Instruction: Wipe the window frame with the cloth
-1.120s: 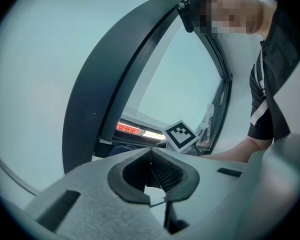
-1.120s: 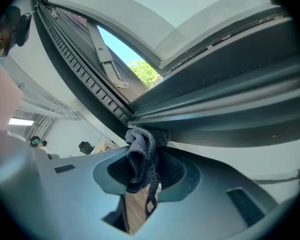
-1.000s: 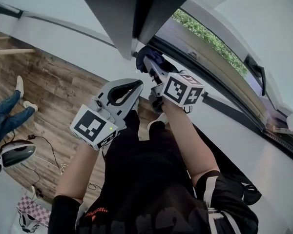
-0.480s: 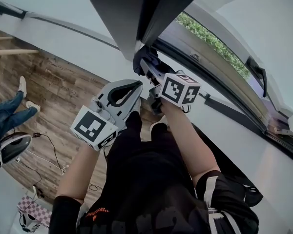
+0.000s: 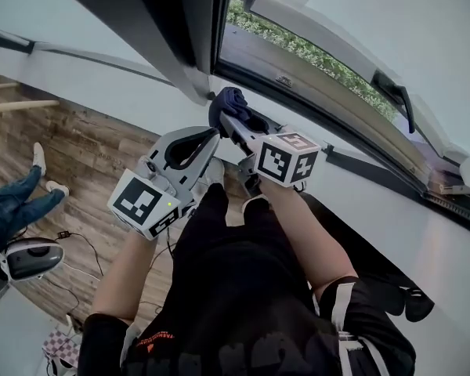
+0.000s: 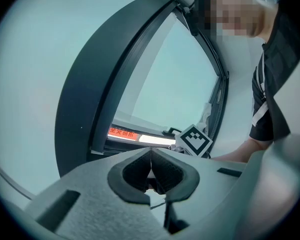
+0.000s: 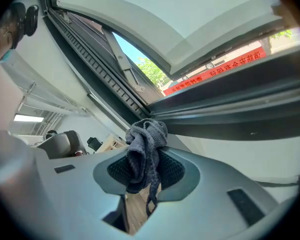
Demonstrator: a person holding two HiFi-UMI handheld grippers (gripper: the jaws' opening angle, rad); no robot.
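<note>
**Right hand-held gripper**: clenched on the cloth, a dark grey-blue knit rag. The cloth is bunched between the textured pads. A lump stands proud of the tips and a loose strand hangs beneath.

**Left hand-held gripper**: beside the right one and a little lower. Its jaws are pressed together with nothing between them.

**Window frame**: a dark band just ahead of the right tips. The cloth sits at or very near its lower corner; no view settles whether the two touch.

**Beyond the frame:** the pale opened sash, then greenery outdoors.

**Handling, as judged:**
- The cloth is light, soft and limp, and unlikely to slip from the pads.
- It should mould itself to the frame's grooves.
- It has no stiffness of its own, so wiping pressure must come from the tips behind it.
- It is best held mid-bunch, as here, with enough fabric forward to cushion the jaws against the frame.
</note>
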